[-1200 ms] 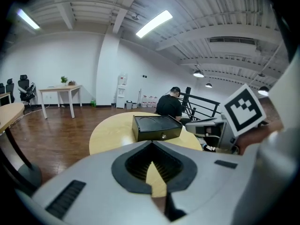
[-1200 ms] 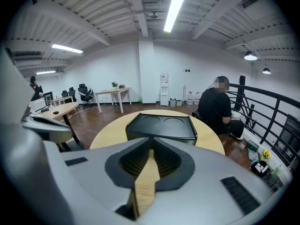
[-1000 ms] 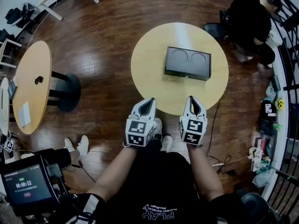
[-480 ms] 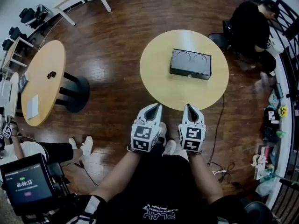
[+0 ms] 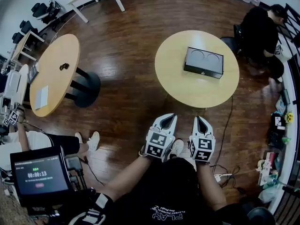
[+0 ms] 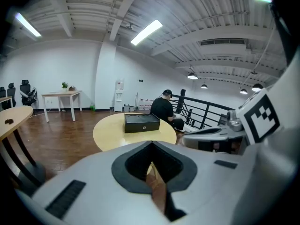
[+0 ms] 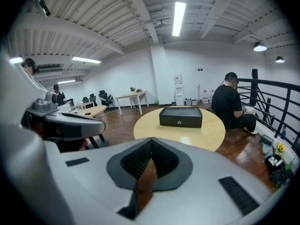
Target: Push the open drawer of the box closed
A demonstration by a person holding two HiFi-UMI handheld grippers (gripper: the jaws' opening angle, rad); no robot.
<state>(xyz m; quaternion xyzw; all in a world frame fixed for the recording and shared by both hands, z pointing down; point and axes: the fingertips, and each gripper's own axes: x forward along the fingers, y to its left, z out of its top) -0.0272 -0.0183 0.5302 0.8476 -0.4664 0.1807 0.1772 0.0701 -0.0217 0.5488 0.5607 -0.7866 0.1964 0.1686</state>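
Observation:
A black box (image 5: 204, 62) with two round recesses in its lid sits on the round wooden table (image 5: 187, 90). Its front face carries a small knob, looks flush, and faces me. In the left gripper view the box (image 6: 142, 123) is far ahead, and likewise in the right gripper view (image 7: 181, 116). My left gripper (image 5: 171, 116) and right gripper (image 5: 198, 118) hover side by side over the wooden floor, short of the table's near edge. Both point toward the box. Each pair of jaws meets at the tips with nothing between them (image 6: 151, 144) (image 7: 151, 142).
An oval wooden table (image 5: 56, 74) on a black pedestal stands to the left. A person in black (image 5: 260, 29) sits beyond the round table by the railing. A cable (image 5: 226, 121) trails over the floor at the right. Another person's legs (image 5: 61, 142) and a screen (image 5: 40, 176) are at lower left.
Both grippers have drawn back from the table's near edge and now hang over the floor. The table and box sit farther off and more to the right. Both grippers stay shut.

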